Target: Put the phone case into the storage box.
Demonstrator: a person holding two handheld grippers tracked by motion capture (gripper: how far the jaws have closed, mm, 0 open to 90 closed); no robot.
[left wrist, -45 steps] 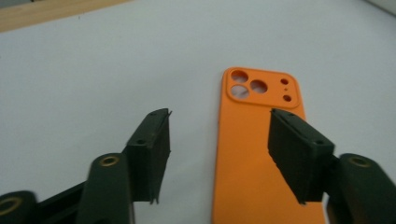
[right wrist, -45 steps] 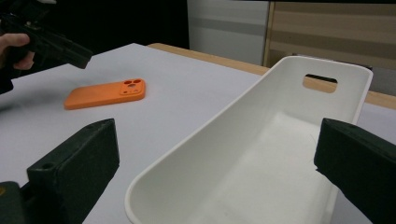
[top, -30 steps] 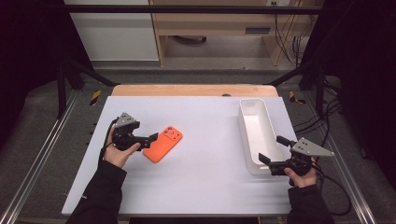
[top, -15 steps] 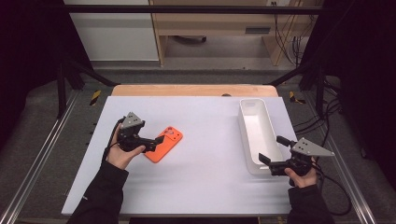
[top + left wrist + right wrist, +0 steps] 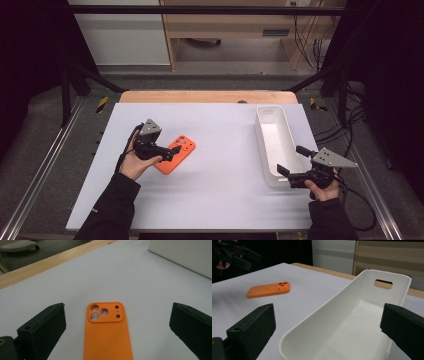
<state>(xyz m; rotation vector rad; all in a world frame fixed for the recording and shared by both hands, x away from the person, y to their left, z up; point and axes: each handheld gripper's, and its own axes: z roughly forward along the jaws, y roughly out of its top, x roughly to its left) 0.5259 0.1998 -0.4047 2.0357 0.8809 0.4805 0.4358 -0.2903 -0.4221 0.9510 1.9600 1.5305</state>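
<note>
Matt orange plastic phone case point(image 5: 107, 335), smooth glossy white plastic bin point(image 5: 352, 322), matt white desk point(image 5: 220, 195) with wooden edge.

Wide bare stretch of white table point(image 5: 225, 195) between orange phone case point(image 5: 175, 155) at left and long white bin point(image 5: 274, 142) at right, open for passage. Case flat between spread jaws of left gripper point(image 5: 117, 327), room on both flanks. Bin's near end between parted jaws of right gripper point(image 5: 327, 332), walls blocking sideways travel.

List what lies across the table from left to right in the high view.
Left gripper → orange phone case → white bin → right gripper.
</note>
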